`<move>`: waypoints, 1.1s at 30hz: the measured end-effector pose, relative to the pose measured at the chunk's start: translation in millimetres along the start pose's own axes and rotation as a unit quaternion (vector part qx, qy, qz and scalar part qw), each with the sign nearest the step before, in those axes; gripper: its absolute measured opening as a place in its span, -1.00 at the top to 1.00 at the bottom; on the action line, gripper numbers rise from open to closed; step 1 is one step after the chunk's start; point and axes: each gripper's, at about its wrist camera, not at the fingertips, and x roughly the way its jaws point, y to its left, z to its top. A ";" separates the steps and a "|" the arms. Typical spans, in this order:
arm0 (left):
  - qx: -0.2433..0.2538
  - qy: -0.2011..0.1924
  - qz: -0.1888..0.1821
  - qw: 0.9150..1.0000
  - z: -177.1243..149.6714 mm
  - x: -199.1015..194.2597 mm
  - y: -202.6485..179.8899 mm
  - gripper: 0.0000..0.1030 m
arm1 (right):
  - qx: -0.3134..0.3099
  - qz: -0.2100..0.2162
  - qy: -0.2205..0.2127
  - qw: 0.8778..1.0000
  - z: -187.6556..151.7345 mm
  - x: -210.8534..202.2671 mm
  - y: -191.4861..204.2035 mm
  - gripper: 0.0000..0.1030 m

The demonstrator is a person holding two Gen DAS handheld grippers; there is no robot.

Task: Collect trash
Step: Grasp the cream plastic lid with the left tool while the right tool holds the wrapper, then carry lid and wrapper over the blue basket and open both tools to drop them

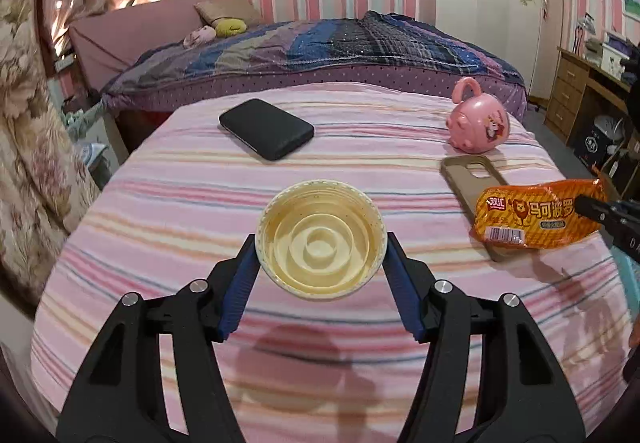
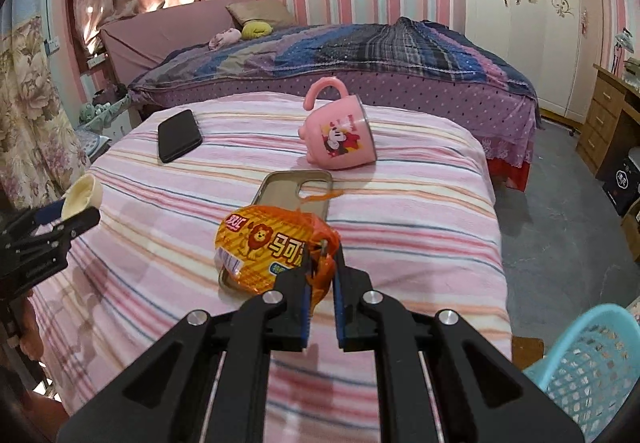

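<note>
The left gripper (image 1: pixel 320 247) holds a cream paper cup (image 1: pixel 320 239) between its jaws, above the striped blanket (image 1: pixel 200 203). To the right, the right gripper (image 2: pixel 320 263) is closed tight on an orange sausage wrapper (image 2: pixel 264 247), over a phone case (image 2: pixel 296 183).

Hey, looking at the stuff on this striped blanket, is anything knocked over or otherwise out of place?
Yes. The pink mug lies tipped on its side near the far edge of the striped blanket, handle up. An empty phone case lies open side up, apart from the black phone.
</note>
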 end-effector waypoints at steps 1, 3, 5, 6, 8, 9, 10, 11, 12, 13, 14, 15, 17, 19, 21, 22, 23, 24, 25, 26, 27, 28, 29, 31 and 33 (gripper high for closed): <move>-0.002 0.000 -0.001 1.000 -1.3 -1.6 -1.1 -0.17 | -0.001 -0.002 0.001 1.000 -4.5 -3.8 -0.6 0.82; -0.002 -0.004 -0.004 1.000 -3.8 -7.0 -8.6 -0.17 | -0.005 -0.008 0.000 1.000 -10.1 -10.8 -1.7 0.82; 0.002 -0.011 -0.004 1.000 -8.2 -12.9 -16.0 -0.17 | -0.008 -0.016 -0.003 1.000 -15.8 -21.9 -4.0 0.82; 0.004 -0.015 -0.004 1.000 -10.6 -15.5 -20.2 -0.17 | -0.007 -0.016 -0.004 1.000 -15.8 -25.8 -4.1 0.82; 0.009 -0.016 -0.006 1.000 -12.7 -17.2 -27.3 -0.17 | -0.004 -0.022 -0.012 1.000 -18.1 -38.0 -10.9 0.82; 0.010 -0.019 -0.006 1.000 -12.4 -18.1 -31.1 -0.17 | -0.005 -0.024 -0.014 1.000 -18.3 -39.6 -12.1 0.82; 0.010 -0.021 -0.008 1.000 -11.8 -19.1 -33.4 -0.17 | -0.006 -0.027 -0.017 0.999 -19.6 -43.5 -13.5 0.82; 0.008 -0.026 -0.012 1.000 -11.0 -22.3 -35.7 -0.17 | -0.007 -0.035 -0.026 0.999 -19.6 -53.7 -19.1 0.82; 0.004 -0.031 -0.016 0.999 -10.1 -24.7 -36.9 -0.17 | -0.006 -0.036 -0.028 0.999 -21.3 -57.6 -20.7 0.82; 0.001 -0.035 -0.022 0.999 -8.8 -27.7 -39.0 -0.17 | -0.005 -0.038 -0.032 0.999 -22.7 -61.4 -22.8 0.82; -0.001 -0.040 -0.027 0.999 -7.8 -30.7 -41.7 -0.17 | -0.004 -0.040 -0.036 0.999 -23.5 -66.0 -26.1 0.82; -0.001 -0.044 -0.029 0.999 -8.7 -33.3 -44.5 -0.17 | -0.002 -0.044 -0.041 0.998 -24.2 -72.5 -31.6 0.82; 0.008 -0.054 -0.030 0.998 -5.9 -38.1 -54.3 -0.17 | 0.004 -0.053 -0.050 0.997 -25.8 -84.6 -44.0 0.82; 0.013 -0.063 -0.034 0.997 -3.3 -43.6 -63.3 -0.17 | 0.008 -0.058 -0.055 0.997 -26.6 -91.1 -51.5 0.82; 0.016 -0.073 -0.040 0.996 -0.9 -50.2 -72.4 -0.17 | 0.015 -0.070 -0.063 0.995 -27.9 -103.5 -65.2 0.82; 0.017 -0.078 -0.043 0.996 0.5 -53.4 -77.5 -0.17 | 0.017 -0.074 -0.066 0.995 -28.4 -107.7 -69.4 0.82; 0.019 -0.082 -0.046 0.995 1.5 -56.3 -83.5 -0.17 | 0.018 -0.079 -0.070 0.994 -28.5 -112.5 -73.5 0.82; 0.020 -0.084 -0.049 0.995 1.7 -58.4 -87.9 -0.17 | 0.022 -0.087 -0.078 0.993 -29.7 -123.3 -82.5 0.82; 0.021 -0.085 -0.055 0.995 2.4 -60.1 -94.5 -0.17 | 0.027 -0.092 -0.083 0.992 -31.3 -130.1 -89.0 0.82; 0.022 -0.086 -0.060 0.994 3.2 -61.2 -101.5 -0.17 | 0.032 -0.097 -0.087 0.991 -33.8 -136.9 -96.9 0.82; 0.024 -0.087 -0.067 0.994 3.4 -62.5 -110.6 -0.17 | 0.034 -0.099 -0.087 0.991 -34.4 -137.5 -99.8 0.82; 0.026 -0.087 -0.072 0.993 3.1 -63.9 -116.4 -0.17 | 0.041 -0.105 -0.089 0.990 -37.8 -143.4 -108.4 0.82; 0.031 -0.087 -0.079 0.993 2.6 -65.6 -126.6 -0.17 | 0.043 -0.106 -0.089 0.989 -37.2 -144.7 -111.2 0.82; 0.041 -0.091 -0.090 0.991 0.3 -69.8 -147.1 -0.17 | 0.057 -0.116 -0.089 0.988 -45.5 -154.5 -126.8 0.82; 0.051 -0.094 -0.100 0.989 -1.2 -73.3 -165.0 -0.17 | 0.067 -0.127 -0.084 0.986 -54.5 -162.3 -140.6 0.82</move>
